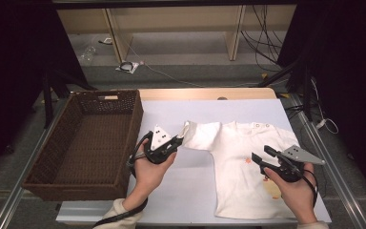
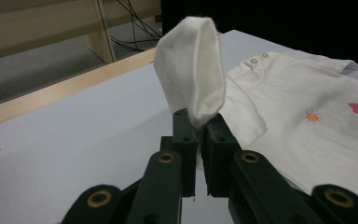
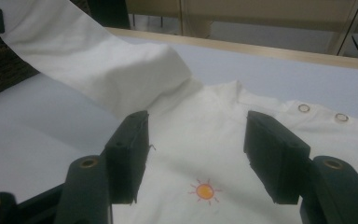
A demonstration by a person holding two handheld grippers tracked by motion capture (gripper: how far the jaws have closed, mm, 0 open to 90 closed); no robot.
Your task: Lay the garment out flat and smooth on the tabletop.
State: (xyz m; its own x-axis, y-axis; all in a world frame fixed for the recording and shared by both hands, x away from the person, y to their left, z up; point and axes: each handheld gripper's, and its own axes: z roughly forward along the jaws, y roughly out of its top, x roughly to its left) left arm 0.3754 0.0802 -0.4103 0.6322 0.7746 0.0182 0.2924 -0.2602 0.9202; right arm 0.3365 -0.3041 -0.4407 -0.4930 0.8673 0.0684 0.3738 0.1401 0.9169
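On table, 1 shirt: L tool pinching sleeve, R tool spread.

A pale table with a wooden far edge stands on grey floor. Beyond the table, light wooden shelving rises; black cables hang beside it, darkness flanking both sides.

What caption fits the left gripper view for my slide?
Left claw shut on the sleeve cuff of a white baby shirt, lifting it off the pale table.
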